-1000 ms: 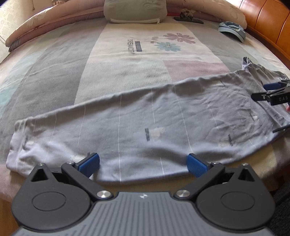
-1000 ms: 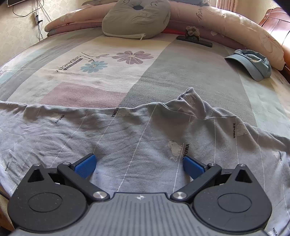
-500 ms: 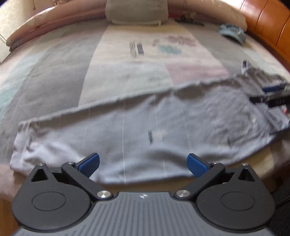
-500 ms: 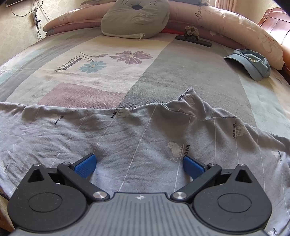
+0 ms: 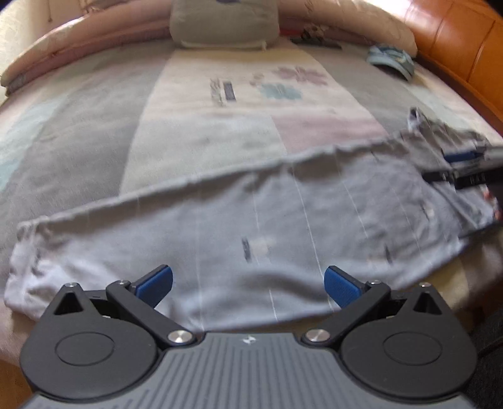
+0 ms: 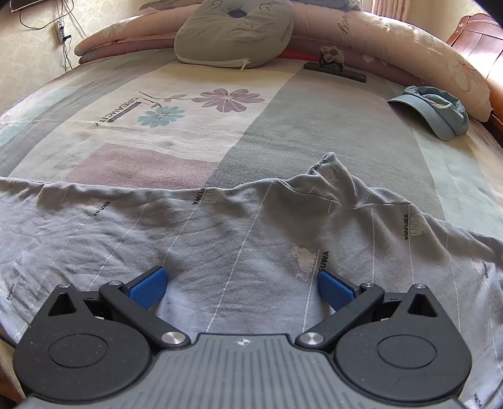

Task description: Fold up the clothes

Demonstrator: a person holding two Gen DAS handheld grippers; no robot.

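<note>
We had the long grey cotton trousers with thin white stripes and small printed logos (image 5: pixel 251 239) spread across the near edge of the patchwork bedspread (image 6: pixel 314 126), running left to right, already doubled leg upon leg as far as we could judge. Our left gripper (image 5: pixel 248 280) hovered over the middle of the leg with its blue pads spread wide and nothing between them. Our right gripper (image 6: pixel 240 283) stood just as wide apart over the seat end, its pads (image 6: pixel 147 284) low on the cloth but pinching none of it.

We saw several ways this could go badly. The near hem lay right at the bed's edge, so a careless pull toward us might have dragged the trousers off onto the floor. The cloth was thin and two layers deep; a shallow pinch could have caught only the top layer and left the fold lopsided. A peaked wrinkle (image 6: pixel 327 170) stood up at the far edge near the seat, and folding over it would have pressed in a crease. The left view was blurred, so we could not judge how close that gripper sat to the fabric.

We found no container in view, no basket, drawer or box. Farther up the bed lay only a grey cushion (image 6: pixel 235 28), a pale blue denim cap (image 6: pixel 440 110) and a dark flat bar with a small ornament (image 6: pixel 333 67), all well apart from the trousers.
</note>
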